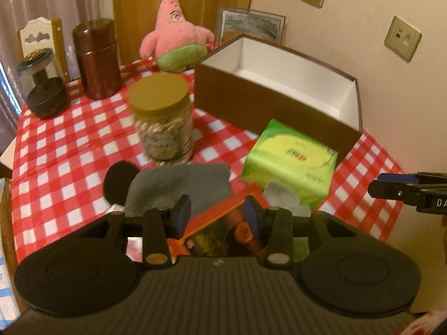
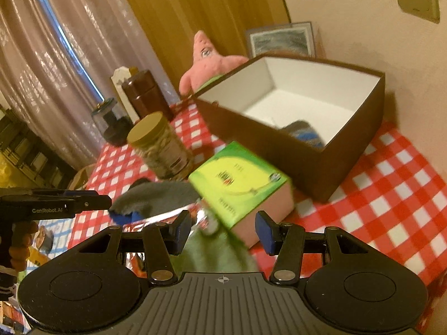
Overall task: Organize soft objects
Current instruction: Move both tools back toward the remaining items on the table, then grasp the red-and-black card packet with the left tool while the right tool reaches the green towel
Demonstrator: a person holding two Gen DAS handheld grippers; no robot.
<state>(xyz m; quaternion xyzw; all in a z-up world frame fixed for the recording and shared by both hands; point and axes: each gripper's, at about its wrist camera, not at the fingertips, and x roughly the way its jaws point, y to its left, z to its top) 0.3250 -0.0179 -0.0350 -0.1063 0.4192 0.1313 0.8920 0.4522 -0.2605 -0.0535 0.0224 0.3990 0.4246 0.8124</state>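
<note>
Both grippers hang over the near edge of the checked tablecloth (image 1: 69,145), and neither holds anything: the left gripper (image 1: 218,215) has its jaws parted with only clutter seen through the gap, and the right gripper (image 2: 223,231) stands likewise spread and empty over a green cloth (image 2: 215,254). The soft things lie scattered. A grey cloth (image 1: 181,187) sits just ahead of the left gripper at about 11 o'clock from it, with a black round pad (image 1: 120,184) touching its 9 o'clock edge; the pink plush star (image 1: 173,36) stands far back at 12 o'clock, behind the brown box (image 1: 251,103). In the right wrist view something grey and blue already lies in the box's near corner (image 2: 304,134), so my guess is that the box is the destination. The grey cloth looks like the likely next pick for the left side. To do that well, I'd tip the fingers down onto the middle of the cloth, pinch a fold rather than an edge, and lift clear of the nut jar (image 1: 164,120) at 12 o'clock, which stands close behind and could topple. The green tissue pack (image 1: 290,159) lies between cloth and box, so the carry should pass over it. The right gripper had best stay wide of that path.
</note>
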